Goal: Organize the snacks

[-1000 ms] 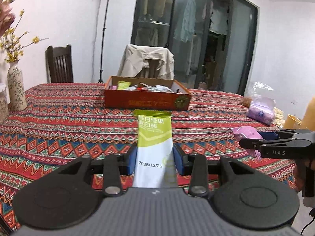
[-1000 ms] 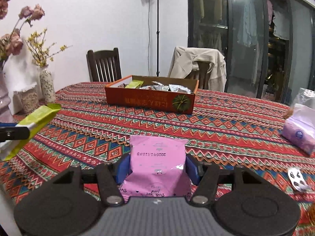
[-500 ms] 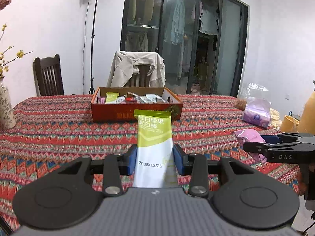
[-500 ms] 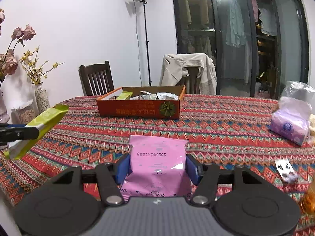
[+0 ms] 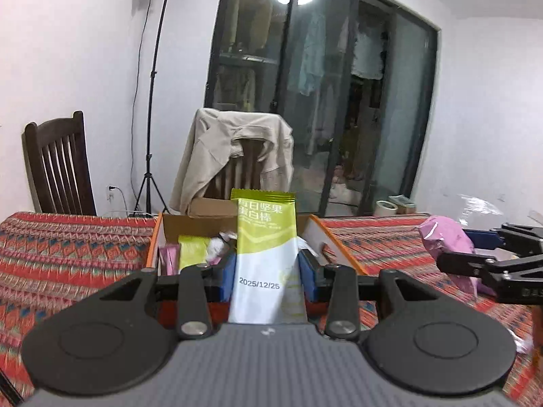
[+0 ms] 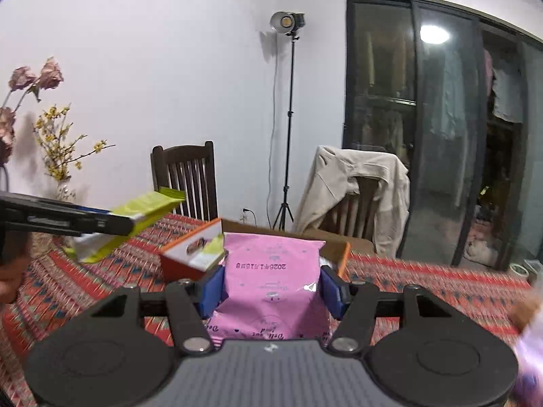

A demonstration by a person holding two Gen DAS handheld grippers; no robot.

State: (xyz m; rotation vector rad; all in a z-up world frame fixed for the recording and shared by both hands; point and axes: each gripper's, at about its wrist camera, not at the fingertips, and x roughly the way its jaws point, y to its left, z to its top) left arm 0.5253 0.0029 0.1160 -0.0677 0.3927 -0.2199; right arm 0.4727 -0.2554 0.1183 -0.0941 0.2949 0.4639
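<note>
- Gripping a green-and-white snack bar [image 5: 264, 254], the left claw [image 5: 266, 279] is clamped on its lower half by the blue pads [image 5: 225, 278]; the bar's long axis runs straight away from the camera, its crimped green end pointing up toward the frame centre, date print "2025/12/25" near the claw.
- In the right wrist view the same bar [image 6: 132, 218] lies at mid-left of the frame, long axis slanted, green end aimed up and right toward the box.
- Right claw [image 6: 271, 288]: closed on a pink snack pouch [image 6: 271, 281], blue pads pressed against both its sides; its print reads upside down, the sealed edge pointing away toward the box.
- The pink pouch also shows at the right edge of the left wrist view [image 5: 448, 247], held in the right claw [image 5: 482, 261].
- Orange cardboard box [image 5: 154, 240]: open-topped, centre of frame behind the bar, holding green, pink and silver packets [image 5: 191, 249]; sits on the table.
- Table [image 5: 68, 247]: covered in a red patterned cloth.
- Beyond the table: dark wooden chair [image 5: 57, 166], chair draped with a beige jacket [image 5: 234, 156], light stand [image 5: 156, 84], dark glass doors [image 5: 339, 101].
- Vase of flowers [image 6: 61, 156]: left of the right wrist frame.
</note>
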